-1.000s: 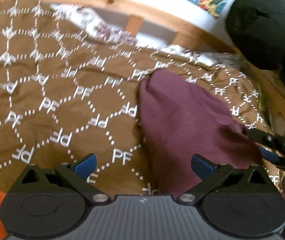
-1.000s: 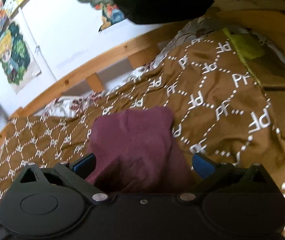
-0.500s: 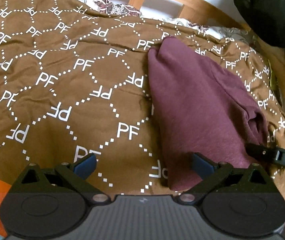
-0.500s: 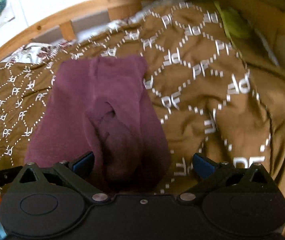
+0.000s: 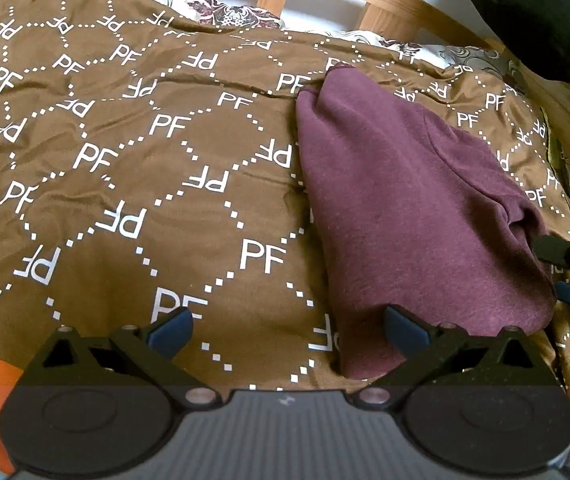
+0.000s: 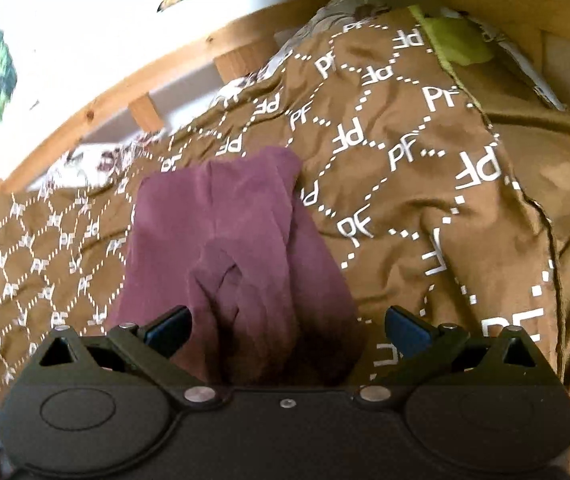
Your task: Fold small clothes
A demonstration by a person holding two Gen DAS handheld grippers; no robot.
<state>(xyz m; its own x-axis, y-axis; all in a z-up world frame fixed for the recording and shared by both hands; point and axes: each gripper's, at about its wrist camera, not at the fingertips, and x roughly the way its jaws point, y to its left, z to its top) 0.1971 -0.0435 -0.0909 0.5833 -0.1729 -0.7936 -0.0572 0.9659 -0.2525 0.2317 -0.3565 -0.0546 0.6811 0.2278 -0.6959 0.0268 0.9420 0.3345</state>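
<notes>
Bedspread [image 5: 133, 168]: both tools wide open, empty.

Lighting: soft daylight, even across brown bedspread [image 5: 133, 184]. White wall [image 6: 85, 32] behind wooden bed rail [image 6: 133, 80] overexposed. Left view sharp; right view motion-blurred, worst toward left of rail. Strong fisheye bending at edges, dark corners. Deep shadow under maroon garment [image 6: 245, 248] nearest camera.

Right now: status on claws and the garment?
Both claws open, left, right. Maroon garment folded on bedspread, ungripped. Nothing in the way.
</notes>
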